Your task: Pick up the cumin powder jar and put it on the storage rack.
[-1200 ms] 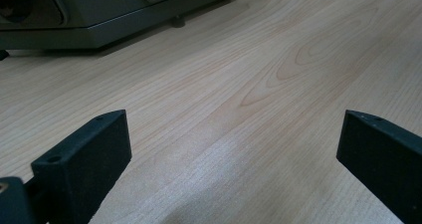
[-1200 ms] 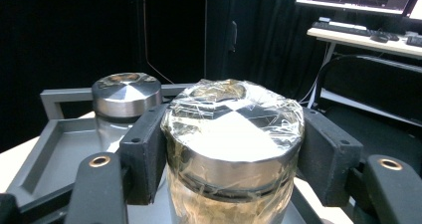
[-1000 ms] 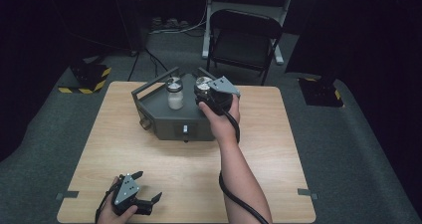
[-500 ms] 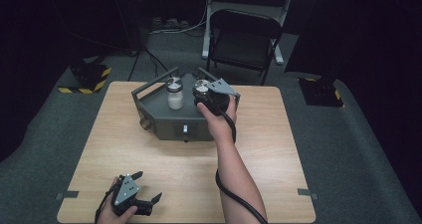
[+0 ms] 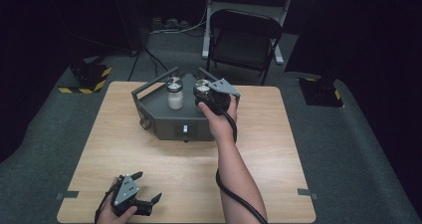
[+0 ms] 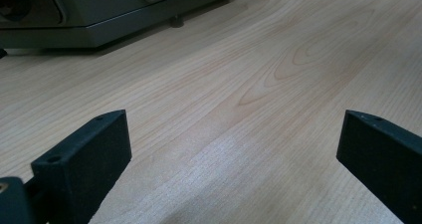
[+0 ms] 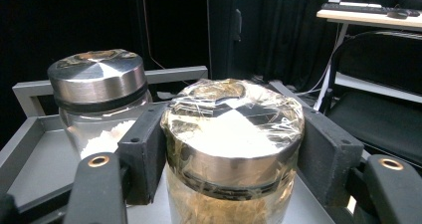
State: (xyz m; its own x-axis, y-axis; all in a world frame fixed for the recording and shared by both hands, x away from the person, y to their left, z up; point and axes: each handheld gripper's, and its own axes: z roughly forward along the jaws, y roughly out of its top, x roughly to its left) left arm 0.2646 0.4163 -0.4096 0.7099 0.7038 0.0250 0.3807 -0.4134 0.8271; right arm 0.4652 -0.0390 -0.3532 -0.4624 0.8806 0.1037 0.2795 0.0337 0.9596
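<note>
Though the wooden table [image 5: 278,149] and the grey tray-topped box [image 5: 164,119] look unchanged from a second ago, the right gripper [image 7: 231,149] has scarcely shifted, its jaws clamped on the wrapped jar [image 7: 232,134] standing on the tray beside the white-powder jar [image 7: 99,99]. Glass under slick film: probably heavy, breakable, slippery; best held below the metal lid. The left gripper [image 5: 142,193] rests gaping on the table.

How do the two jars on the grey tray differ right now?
The wrapped jar has clear film over its lid; the bare jar does not. The right gripper is clamped on the wrapped jar; the bare jar stands free beside it, showing white powder. Both stand upright on the tray with metal lids.
</note>
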